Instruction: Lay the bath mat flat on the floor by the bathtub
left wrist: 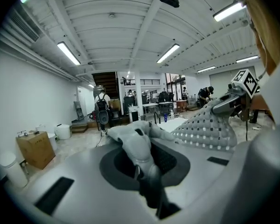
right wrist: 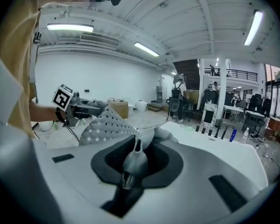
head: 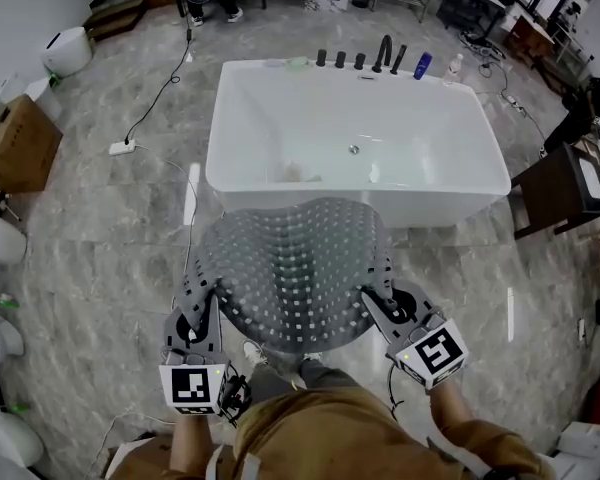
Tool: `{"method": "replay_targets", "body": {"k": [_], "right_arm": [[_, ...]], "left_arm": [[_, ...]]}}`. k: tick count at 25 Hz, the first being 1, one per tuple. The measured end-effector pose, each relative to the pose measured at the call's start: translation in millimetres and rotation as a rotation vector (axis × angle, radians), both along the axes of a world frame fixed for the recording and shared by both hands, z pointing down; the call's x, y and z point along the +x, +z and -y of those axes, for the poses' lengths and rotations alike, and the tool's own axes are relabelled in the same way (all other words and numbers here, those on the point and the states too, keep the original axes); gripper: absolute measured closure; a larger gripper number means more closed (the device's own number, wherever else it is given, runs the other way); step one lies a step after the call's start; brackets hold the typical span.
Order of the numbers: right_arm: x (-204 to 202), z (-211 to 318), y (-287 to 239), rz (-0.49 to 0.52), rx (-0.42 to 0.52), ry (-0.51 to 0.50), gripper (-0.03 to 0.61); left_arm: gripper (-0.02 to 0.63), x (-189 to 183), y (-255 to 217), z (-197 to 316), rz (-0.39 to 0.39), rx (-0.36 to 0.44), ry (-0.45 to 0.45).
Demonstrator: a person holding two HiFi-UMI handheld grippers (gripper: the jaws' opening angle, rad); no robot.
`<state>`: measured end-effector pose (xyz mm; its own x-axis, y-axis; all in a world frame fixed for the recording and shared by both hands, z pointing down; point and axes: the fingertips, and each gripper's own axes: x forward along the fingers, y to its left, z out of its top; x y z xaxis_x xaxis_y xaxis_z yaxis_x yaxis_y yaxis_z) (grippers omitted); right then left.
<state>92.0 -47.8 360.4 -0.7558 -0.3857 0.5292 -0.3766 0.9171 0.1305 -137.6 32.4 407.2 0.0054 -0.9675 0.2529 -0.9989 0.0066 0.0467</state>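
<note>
Half done at best, by the look of it: carrying step in hand, laying not yet begun. Holding the bath mat (head: 295,268) up off the floor (head: 100,238), slung in a sagging hump between the two claws, far edge at twelve o'clock reaching toward the near wall of the bathtub (head: 450,200). Left gripper (head: 202,298) at eight o'clock of the mat, pressed together on a bunched fold of the near edge. Right gripper (head: 373,298) at four o'clock, likewise pinching a gathered bit of that same edge. Confirmed in both gripper views: grey rubber squeezed tight between the jaws, neither pair spread. No part of the mat touching the ground as far as can be told, though with the underside hidden. Taps (head: 382,53) and bottles (head: 422,65) at twelve o'clock on the tub's far rim, well apart from all this; cardboard box (head: 15,143) off at nine o'clock. Next, probably: bring both hands lower and level together, set the far edge down just beside the tub wall, then draw back toward six o'clock to pull the hump out before letting go. Calls for even tension on both corners; risk otherwise of floppy rubber folding under itself or landing crooked.
</note>
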Motion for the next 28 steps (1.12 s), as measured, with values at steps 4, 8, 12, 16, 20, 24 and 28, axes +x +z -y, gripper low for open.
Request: {"method": "replay_targets", "body": {"k": [4,8,12,16,20,24,28], "right_arm": [[0,8,18,-0.006,-0.003,0.02,0.526],[1,17,34,-0.01,-0.004,0.048,0.526],[-2,27,50,0.0,-0.008,0.071,0.526],[-5,39,83,-0.007,0.003,0.073,0.526],[-13,51,133,-0.02,0.012,0.053,0.526],[-10,61,172,-0.057,0.028,0.027,0.526],[2,43,143,-0.073,-0.012,0.037,0.526]], "left_arm": [[0.571,-7,13,7,0.018,-0.012,-0.002],[0.571,-12,27,16,0.016,-0.033,0.002],[0.571,-22,44,22,0.017,-0.051,-0.013],[0.571,-27,78,34,0.033,-0.077,0.0],[0.571,-33,138,41,0.039,-0.109,-0.016],[0.571,-28,176,50,0.031,-0.109,-0.028],[0.571,-19,141,28,0.062,-0.172,-0.017]]}}
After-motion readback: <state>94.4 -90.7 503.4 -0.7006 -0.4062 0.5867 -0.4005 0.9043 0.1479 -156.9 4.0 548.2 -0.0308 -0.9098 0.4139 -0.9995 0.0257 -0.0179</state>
